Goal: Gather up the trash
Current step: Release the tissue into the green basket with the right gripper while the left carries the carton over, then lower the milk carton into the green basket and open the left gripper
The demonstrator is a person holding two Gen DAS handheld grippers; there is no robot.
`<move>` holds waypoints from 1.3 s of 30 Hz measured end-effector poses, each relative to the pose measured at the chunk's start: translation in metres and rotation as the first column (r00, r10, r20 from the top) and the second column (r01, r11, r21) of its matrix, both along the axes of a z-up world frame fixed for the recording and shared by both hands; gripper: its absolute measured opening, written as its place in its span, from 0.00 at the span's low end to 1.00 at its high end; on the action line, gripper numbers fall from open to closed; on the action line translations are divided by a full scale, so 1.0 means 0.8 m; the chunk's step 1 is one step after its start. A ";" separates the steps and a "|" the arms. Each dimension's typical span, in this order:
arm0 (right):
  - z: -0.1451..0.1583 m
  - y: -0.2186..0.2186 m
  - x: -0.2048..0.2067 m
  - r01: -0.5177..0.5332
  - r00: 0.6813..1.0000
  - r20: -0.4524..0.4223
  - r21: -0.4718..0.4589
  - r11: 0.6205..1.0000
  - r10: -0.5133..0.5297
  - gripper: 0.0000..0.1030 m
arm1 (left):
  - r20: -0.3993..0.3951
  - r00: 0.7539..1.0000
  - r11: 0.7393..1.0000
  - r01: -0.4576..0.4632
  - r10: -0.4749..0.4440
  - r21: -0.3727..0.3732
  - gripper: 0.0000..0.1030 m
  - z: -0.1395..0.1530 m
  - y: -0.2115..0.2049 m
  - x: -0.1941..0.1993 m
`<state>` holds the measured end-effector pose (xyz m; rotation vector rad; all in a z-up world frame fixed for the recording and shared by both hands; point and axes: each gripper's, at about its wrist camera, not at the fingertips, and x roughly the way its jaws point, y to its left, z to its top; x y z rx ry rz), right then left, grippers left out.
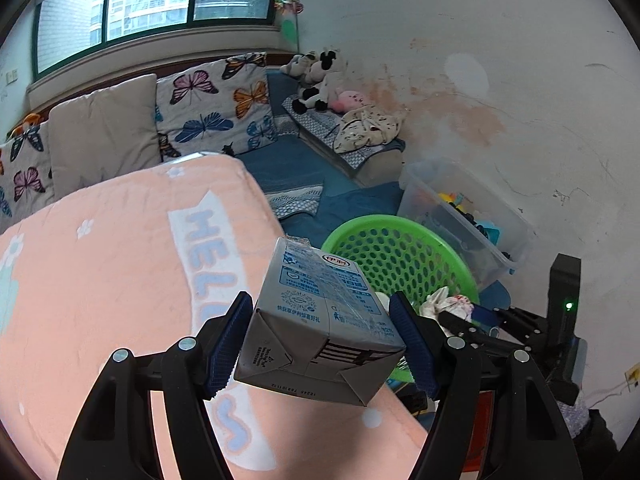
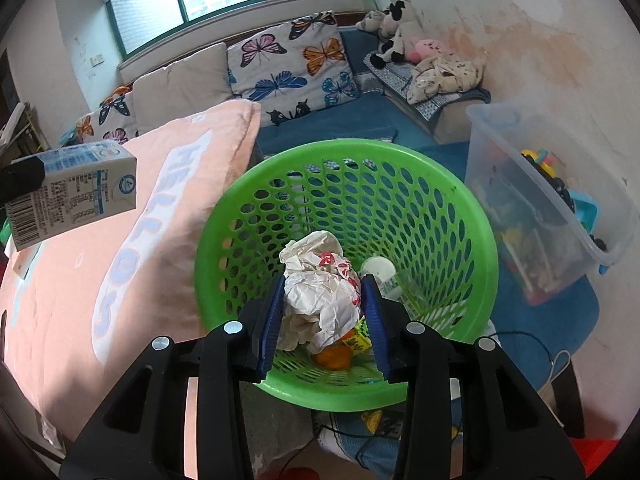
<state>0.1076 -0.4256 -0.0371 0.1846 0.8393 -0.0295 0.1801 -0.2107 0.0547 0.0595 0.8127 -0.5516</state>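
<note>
My left gripper (image 1: 320, 340) is shut on a grey and blue milk carton (image 1: 320, 320) and holds it in the air above the pink blanket (image 1: 100, 280), left of the green basket (image 1: 384, 256). The carton also shows at the left of the right wrist view (image 2: 72, 196). My right gripper (image 2: 324, 312) is shut on a crumpled white paper wrapper (image 2: 320, 284) and holds it over the green basket (image 2: 440, 216). Inside the basket lie a white cup (image 2: 378, 268), an orange peel (image 2: 332, 356) and a yellow wrapper (image 2: 358, 338). The right gripper with the wrapper shows at the right of the left wrist view (image 1: 448, 304).
A clear plastic bin of toys (image 2: 552, 200) stands right of the basket, against the stained wall. Behind lie a blue mat (image 2: 320, 128), butterfly cushions (image 2: 288, 60) and plush toys (image 2: 392, 36). Cables (image 2: 532, 344) run on the floor at the lower right.
</note>
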 end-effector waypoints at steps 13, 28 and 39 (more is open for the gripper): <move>0.002 -0.014 -0.016 0.027 0.999 0.020 0.015 1.000 -0.028 0.54 | -0.026 0.998 0.998 0.058 -0.058 -0.001 0.66 -0.010 -0.038 0.003; 0.009 -0.026 -0.054 0.061 0.997 0.045 0.012 0.998 -0.061 0.68 | -0.058 0.990 0.992 0.128 -0.126 0.020 0.66 -0.032 -0.086 0.006; 0.005 -0.035 -0.072 0.090 0.995 0.045 0.019 0.996 -0.091 0.75 | -0.088 0.986 0.987 0.149 -0.145 0.052 0.66 -0.055 -0.109 0.009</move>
